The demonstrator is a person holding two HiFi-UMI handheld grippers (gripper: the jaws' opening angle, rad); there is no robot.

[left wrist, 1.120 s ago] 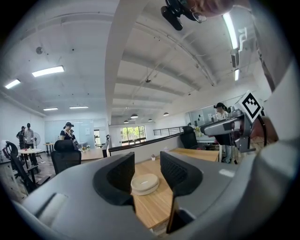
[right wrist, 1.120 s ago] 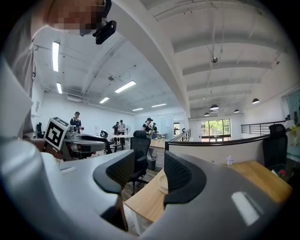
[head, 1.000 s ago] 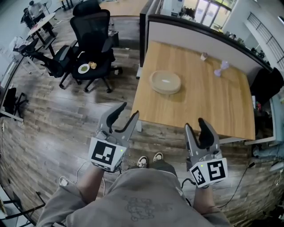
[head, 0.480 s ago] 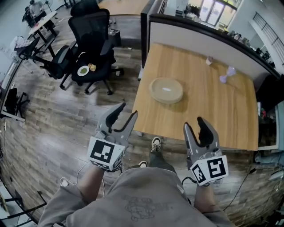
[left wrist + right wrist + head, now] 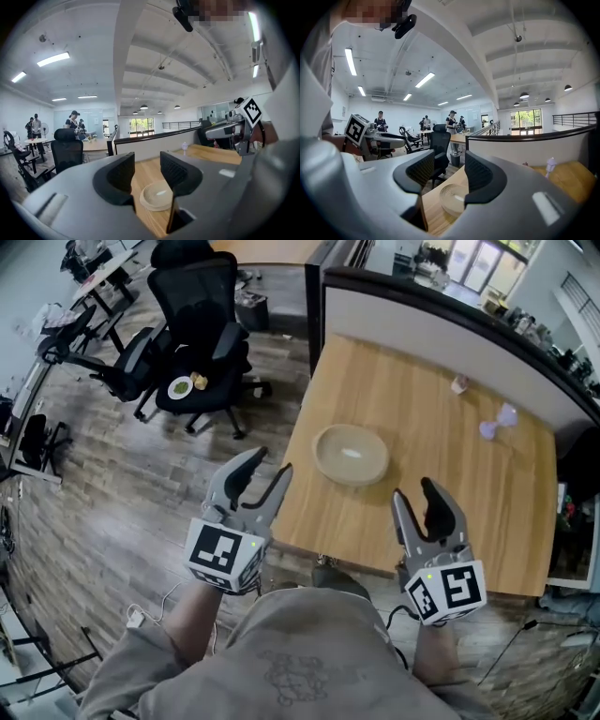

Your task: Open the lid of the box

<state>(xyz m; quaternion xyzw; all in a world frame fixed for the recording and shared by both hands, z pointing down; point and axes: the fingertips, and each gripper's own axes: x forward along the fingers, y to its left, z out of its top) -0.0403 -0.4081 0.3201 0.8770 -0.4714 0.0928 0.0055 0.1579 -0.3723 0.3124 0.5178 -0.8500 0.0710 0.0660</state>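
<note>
While the round box (image 5: 351, 454) is sitting untouched and apparently closed near the table's (image 5: 441, 442) front edge, the left gripper (image 5: 267, 465) and right gripper (image 5: 413, 490) are hovering short of it, jaws apart and empty, lining up to flank it

Matt pale round box (image 5: 351, 454), smooth light wood table (image 5: 441, 474), grey wood-plank floor (image 5: 141, 484)

Wood-plank floor (image 5: 112, 493) at left; black office chairs (image 5: 197, 324) upper left; wooden table (image 5: 441, 456) ctr-right, partition (image 5: 403, 320) behind it; ceiling strip lights (image 5: 53, 59) upper left.
</note>
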